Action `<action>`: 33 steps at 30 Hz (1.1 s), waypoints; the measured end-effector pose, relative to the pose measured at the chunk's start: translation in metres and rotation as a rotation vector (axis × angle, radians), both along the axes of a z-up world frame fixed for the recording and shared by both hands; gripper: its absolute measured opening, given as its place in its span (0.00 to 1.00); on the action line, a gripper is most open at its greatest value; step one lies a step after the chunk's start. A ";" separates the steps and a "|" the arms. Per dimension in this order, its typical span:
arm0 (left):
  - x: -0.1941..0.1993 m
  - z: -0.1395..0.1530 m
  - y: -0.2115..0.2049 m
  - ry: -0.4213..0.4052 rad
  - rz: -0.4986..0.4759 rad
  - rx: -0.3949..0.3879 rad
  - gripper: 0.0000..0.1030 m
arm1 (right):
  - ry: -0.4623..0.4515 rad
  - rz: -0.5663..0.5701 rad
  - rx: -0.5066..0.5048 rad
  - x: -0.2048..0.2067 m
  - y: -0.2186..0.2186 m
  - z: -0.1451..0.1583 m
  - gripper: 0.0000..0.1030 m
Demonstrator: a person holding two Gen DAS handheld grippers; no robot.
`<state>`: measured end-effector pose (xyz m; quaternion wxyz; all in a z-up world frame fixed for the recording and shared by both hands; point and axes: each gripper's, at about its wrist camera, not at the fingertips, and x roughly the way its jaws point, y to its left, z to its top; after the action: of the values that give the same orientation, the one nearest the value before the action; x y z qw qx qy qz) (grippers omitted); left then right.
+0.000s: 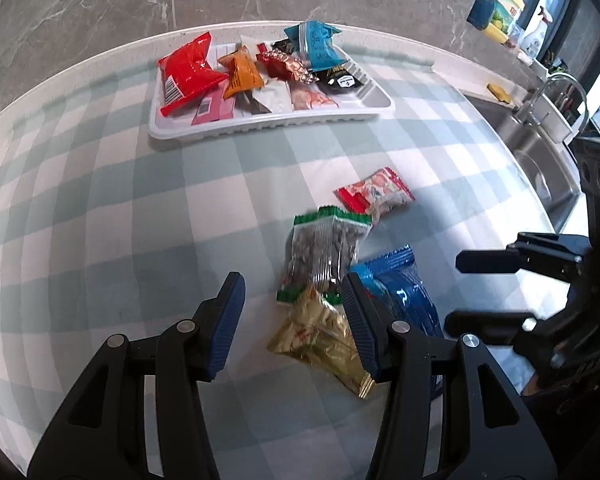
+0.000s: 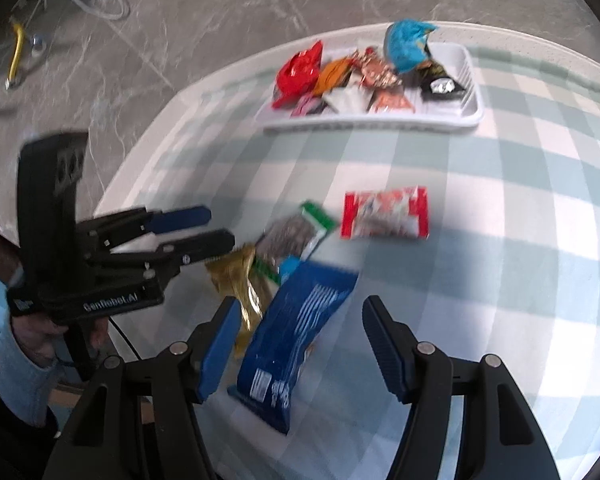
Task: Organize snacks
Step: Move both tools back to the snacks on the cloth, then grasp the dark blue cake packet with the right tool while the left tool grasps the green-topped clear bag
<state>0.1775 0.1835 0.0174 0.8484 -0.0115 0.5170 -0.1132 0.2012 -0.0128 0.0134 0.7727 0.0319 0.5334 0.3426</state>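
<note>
Lots of snacks sit in the tray (image 1: pixel 260 130), 4 packs (image 1: pixel 324 250) left on the cloth; both claws apart, holding nothing.

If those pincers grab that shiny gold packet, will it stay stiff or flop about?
The gold packet is crinkled foil, so it would probably bend and droop. It looks small and light. Its glossy wrapper may slip, and it overlaps the green-edged packet, which might shift.

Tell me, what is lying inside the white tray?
The white tray holds a red packet, an orange packet, a teal packet, a black packet and flatter sachets beneath. Whatever lies under the pile is covered.
</note>
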 end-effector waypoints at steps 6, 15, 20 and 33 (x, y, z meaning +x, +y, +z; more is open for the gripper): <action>-0.004 -0.001 0.000 0.003 0.001 0.003 0.47 | -0.005 0.035 -0.048 -0.016 0.013 -0.011 0.64; -0.001 -0.007 -0.001 0.013 -0.016 0.012 0.47 | -0.032 0.079 -0.124 -0.026 0.032 -0.023 0.60; 0.007 -0.012 -0.005 0.016 -0.034 0.015 0.47 | -0.030 0.078 -0.168 -0.030 0.032 -0.033 0.45; 0.040 -0.035 -0.031 0.055 -0.112 0.039 0.47 | -0.028 -0.028 -0.198 -0.018 -0.008 -0.034 0.41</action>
<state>0.2172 0.1525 -0.0172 0.8263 0.0307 0.5421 -0.1500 0.1829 -0.0211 -0.0205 0.7842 -0.0421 0.5532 0.2777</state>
